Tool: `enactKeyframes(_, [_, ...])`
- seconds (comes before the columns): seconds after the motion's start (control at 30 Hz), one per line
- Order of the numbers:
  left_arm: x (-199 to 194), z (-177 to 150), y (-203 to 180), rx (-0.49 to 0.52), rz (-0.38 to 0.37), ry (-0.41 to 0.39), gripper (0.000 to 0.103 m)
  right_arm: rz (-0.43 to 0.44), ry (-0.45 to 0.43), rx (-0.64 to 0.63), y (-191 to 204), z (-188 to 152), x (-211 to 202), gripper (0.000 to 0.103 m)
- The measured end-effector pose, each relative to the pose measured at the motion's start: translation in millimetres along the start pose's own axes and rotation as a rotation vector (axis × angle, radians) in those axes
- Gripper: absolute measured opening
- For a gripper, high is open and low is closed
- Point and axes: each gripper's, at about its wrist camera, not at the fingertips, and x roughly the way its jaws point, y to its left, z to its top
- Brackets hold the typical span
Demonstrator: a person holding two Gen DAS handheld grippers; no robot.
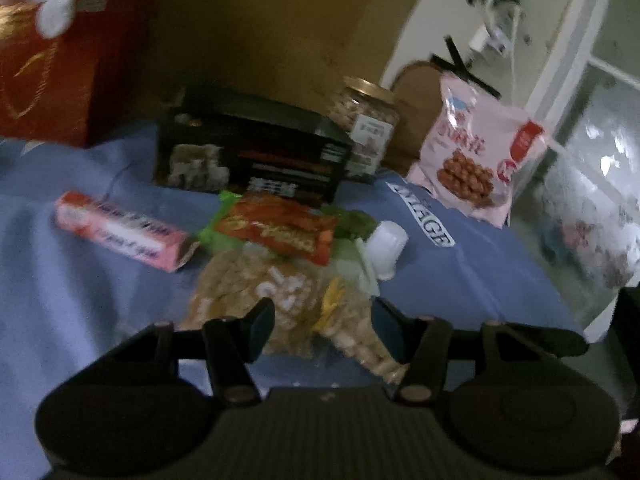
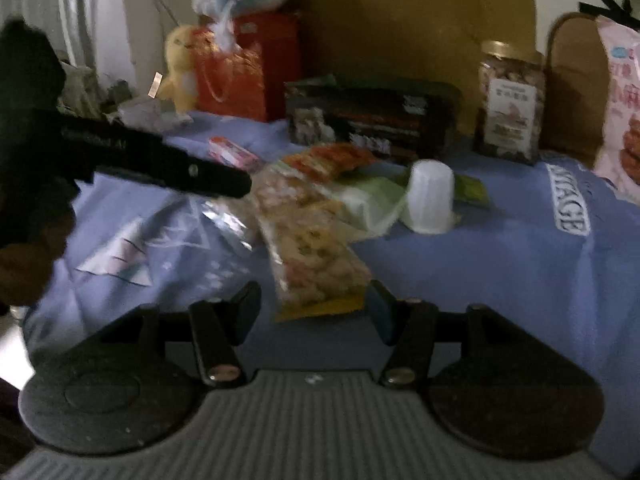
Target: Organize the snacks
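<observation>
Both fingers released, empty. Right gripper (image 2: pixel 314 312) sits just short of the cracker bag (image 2: pixel 316 256), whose long axis runs away from it, near end between the pads. Left gripper (image 1: pixel 324 324) hovers over the same bag (image 1: pixel 280 300) on the blue cloth (image 1: pixel 80 280). Right looks nearer.

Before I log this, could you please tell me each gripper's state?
Left gripper: open, holding nothing.
Right gripper: open, holding nothing.

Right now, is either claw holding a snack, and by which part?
Nothing is held. The left claw and right claw both stand open over the clear bag of snacks, pads not pressing on it.
</observation>
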Motion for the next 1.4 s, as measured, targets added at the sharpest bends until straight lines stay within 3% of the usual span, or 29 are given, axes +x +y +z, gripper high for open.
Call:
enactKeyframes(0.3, [40, -10, -35, 0.139, -0.043, 0.097, 0.054, -0.060, -0.008, -0.056, 1, -15, -6, 0.058])
enactKeyframes(0.53, [31, -15, -26, 0.032, -0.104, 0.132, 0.053, -0.096, -0.031, -0.052, -8, -20, -12, 0.058])
enactKeyframes(0.6, [35, -14, -22, 0.005, -0.108, 0.135, 0.047, -0.099, -0.036, -0.062, -6, -21, -12, 0.057])
enactKeyframes(0.7, [36, -12, -25, 0.005, -0.101, 0.139, 0.033, -0.105, -0.045, -0.063, -3, -20, -11, 0.046])
enactKeyframes(0.73, [34, -10, -25, -0.004, -0.122, 0.146, 0.025, -0.105, -0.046, -0.059, -3, -19, -11, 0.026])
enactKeyframes(0.8, [23, -6, -26, -0.004, -0.128, 0.123, 0.025, -0.098, -0.058, -0.042, -4, -14, -14, 0.026])
enactKeyframes(0.97, [0, 25, -22, 0.015, -0.106, 0.026, 0.025, -0.075, -0.154, -0.039, -5, 14, -18, 0.026])
enactKeyframes(1.2, [4, 101, 1, 0.055, -0.029, -0.096, 0.025, -0.061, -0.242, -0.096, -19, 93, 17, 0.026])
enactKeyframes(1.3, [30, 133, 20, 0.035, 0.006, -0.097, 0.025, -0.060, -0.227, -0.109, -34, 125, 49, 0.027])
enactKeyframes(1.4, [59, 149, 41, -0.008, 0.034, -0.079, 0.030, -0.035, -0.157, -0.052, -52, 148, 83, 0.032])
